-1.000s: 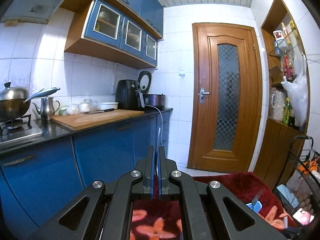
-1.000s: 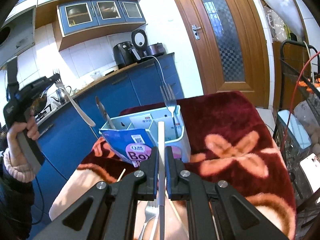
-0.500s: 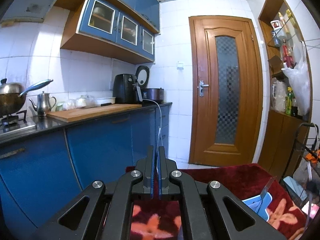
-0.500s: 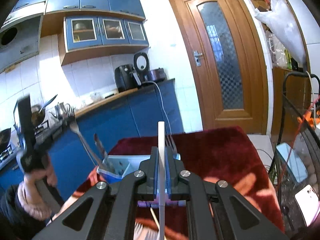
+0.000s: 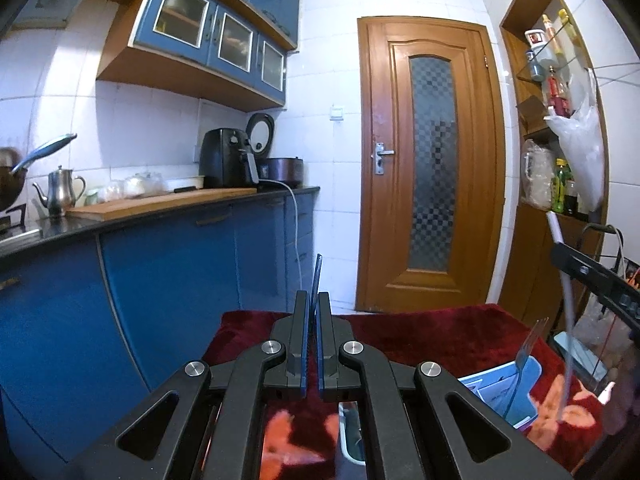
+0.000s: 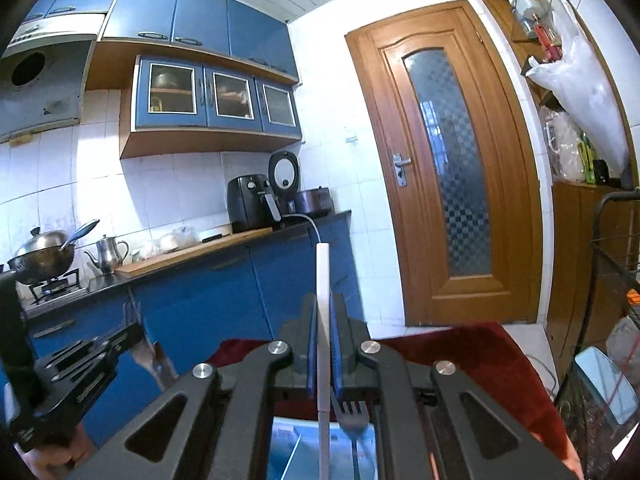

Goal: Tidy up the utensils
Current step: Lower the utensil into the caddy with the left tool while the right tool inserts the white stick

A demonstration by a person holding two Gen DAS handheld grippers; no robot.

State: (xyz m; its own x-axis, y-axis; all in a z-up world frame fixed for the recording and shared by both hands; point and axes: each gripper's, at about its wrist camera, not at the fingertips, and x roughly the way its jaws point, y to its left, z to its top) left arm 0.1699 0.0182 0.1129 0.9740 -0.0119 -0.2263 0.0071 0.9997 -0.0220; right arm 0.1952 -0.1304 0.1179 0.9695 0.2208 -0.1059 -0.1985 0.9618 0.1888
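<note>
1. Left wrist view: the left gripper (image 5: 313,312) is seen clenched on a thin blue-edged utensil (image 5: 317,276), gripped edge-on, so its kind cannot be told. The utensil box (image 5: 500,394), blue and white, is set on a red blanket (image 5: 440,332) to the lower right of the gripper, with a fork (image 5: 527,344) standing in it. Beyond the box, the right gripper (image 5: 564,252) is seen carrying a white stick (image 5: 564,300).

2. Right wrist view: the right gripper (image 6: 323,312) is clamped on the white stick (image 6: 323,280), held upright above the utensil box (image 6: 288,440). A fork (image 6: 351,414) is seen just right of the stick.
</note>
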